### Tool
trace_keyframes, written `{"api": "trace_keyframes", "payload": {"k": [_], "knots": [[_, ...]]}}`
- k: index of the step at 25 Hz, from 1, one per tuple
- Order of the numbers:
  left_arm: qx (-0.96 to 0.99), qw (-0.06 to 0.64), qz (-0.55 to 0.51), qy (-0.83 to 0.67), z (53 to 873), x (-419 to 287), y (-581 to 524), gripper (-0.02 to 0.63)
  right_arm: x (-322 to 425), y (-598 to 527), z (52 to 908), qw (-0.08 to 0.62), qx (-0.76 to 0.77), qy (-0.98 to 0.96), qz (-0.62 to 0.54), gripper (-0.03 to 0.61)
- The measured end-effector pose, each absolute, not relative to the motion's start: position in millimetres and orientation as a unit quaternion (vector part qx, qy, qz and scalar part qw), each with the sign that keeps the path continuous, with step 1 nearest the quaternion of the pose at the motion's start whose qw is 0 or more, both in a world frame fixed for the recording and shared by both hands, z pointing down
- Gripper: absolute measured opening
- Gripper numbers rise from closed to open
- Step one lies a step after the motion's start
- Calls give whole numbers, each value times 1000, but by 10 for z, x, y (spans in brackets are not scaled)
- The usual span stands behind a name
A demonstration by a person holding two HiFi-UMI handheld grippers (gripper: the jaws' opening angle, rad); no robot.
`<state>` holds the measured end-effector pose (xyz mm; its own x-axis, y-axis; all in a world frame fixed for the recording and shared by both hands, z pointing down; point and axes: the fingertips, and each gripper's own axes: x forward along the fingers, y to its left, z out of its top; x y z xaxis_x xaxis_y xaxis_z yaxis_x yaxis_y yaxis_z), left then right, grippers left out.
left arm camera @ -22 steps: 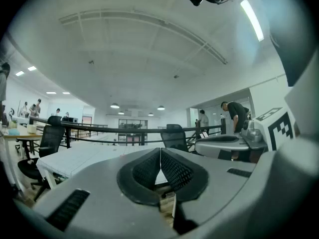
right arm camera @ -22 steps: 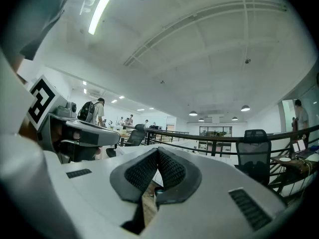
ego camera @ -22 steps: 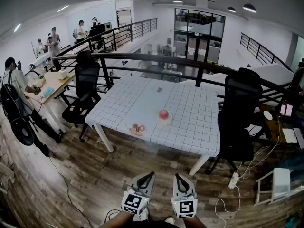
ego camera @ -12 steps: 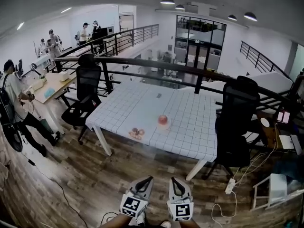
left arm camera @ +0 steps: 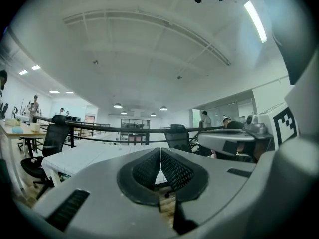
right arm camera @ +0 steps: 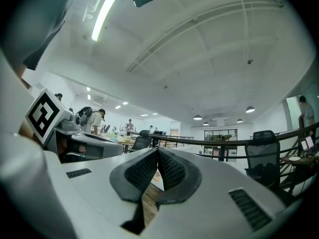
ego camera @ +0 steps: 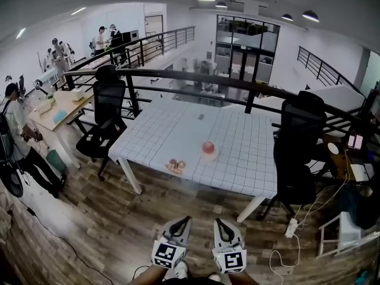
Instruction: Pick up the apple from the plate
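Since the earlier frames the person [ego camera: 15, 120] by the desk [ego camera: 56, 108] at the left edge has shifted stance, and our view has drifted slightly. Our two grippers stay side by side at the bottom of the head view. The apple [ego camera: 208, 147] has not left its plate [ego camera: 207, 156].

We hold the left gripper [ego camera: 186, 219] low over the wooden floor [ego camera: 107, 218], well short of the table [ego camera: 172, 129]. In the left gripper view its jaws [left arm camera: 160, 153] meet at the tips, closed, with nothing between them. The right gripper [ego camera: 218, 221] sits just beside it, pointing the same way toward the table. In the right gripper view its jaws [right arm camera: 158, 151] are likewise pressed together at the tips and grip nothing.

The apple is red and sits on the small pale plate, near the front edge of the white gridded table and a little right of its middle, well apart from both grippers. Left of the plate, close to the same front edge, lies a dish [ego camera: 175, 166] with small brownish items that we cannot identify.

A black chair [ego camera: 110, 108] stands at the table's left end and another at the right end. A dark rail [ego camera: 196, 75] runs behind the table.
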<state>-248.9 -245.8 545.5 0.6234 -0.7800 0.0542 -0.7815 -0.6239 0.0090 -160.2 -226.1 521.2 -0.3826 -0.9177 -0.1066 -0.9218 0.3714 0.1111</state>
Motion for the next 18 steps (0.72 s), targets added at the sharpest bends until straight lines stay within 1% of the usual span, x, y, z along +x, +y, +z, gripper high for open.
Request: {"api": "trace_keyframes", "payload": {"k": [4,8,13,18], "knots": [[903,8,21,-429,5557,-2595,-2631,23,-1695,-2411,5288,26,-556,826,86,23],[908,2,18,-418,5643,-2579,-2736,23,-1766,-2606,5461,8,-552,830,80,23],[913,8,23,-408,5714,-2647,-2891,23,-1852,-2789,5486,8,-561,824,78,23],[913,14,35,-406,5790,-2600,-3142,23,-1779,-3005,5583,-4,-561,825,69,23]]}}
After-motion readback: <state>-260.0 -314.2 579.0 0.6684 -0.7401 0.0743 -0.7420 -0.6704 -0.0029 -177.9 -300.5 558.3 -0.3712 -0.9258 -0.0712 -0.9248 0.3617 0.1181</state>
